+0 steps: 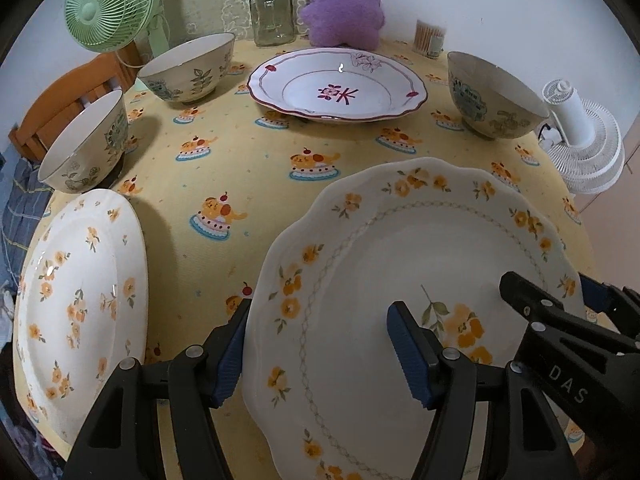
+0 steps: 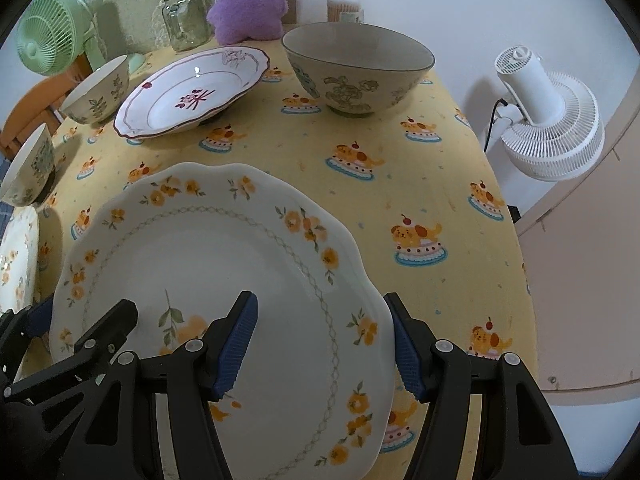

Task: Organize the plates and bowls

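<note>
A large scalloped plate with orange flowers (image 1: pixel 400 264) (image 2: pixel 208 264) sits low in both views. My left gripper (image 1: pixel 320 360) (image 2: pixel 84 312) straddles its left rim: the outer finger touches the edge and the inner finger stands over the well, with a gap. My right gripper (image 2: pixel 324 344) (image 1: pixel 548 288) straddles the right rim the same way. Both are open. I cannot tell whether the plate rests on the cloth. A second orange-flowered plate (image 1: pixel 80 300) lies at the left. A red-patterned plate (image 1: pixel 336 84) and three bowls (image 1: pixel 192 68) (image 1: pixel 88 148) (image 1: pixel 492 92) stand farther back.
The table (image 1: pixel 248 152) has a yellow cloth with a dog print. Along the back stand a green fan (image 1: pixel 108 4), a glass jar (image 1: pixel 272 12), a purple plush (image 1: pixel 344 4) and a toothpick holder (image 1: pixel 430 38). A white fan (image 2: pixel 552 128) stands off the right edge, a wooden chair (image 1: pixel 68 96) at the left.
</note>
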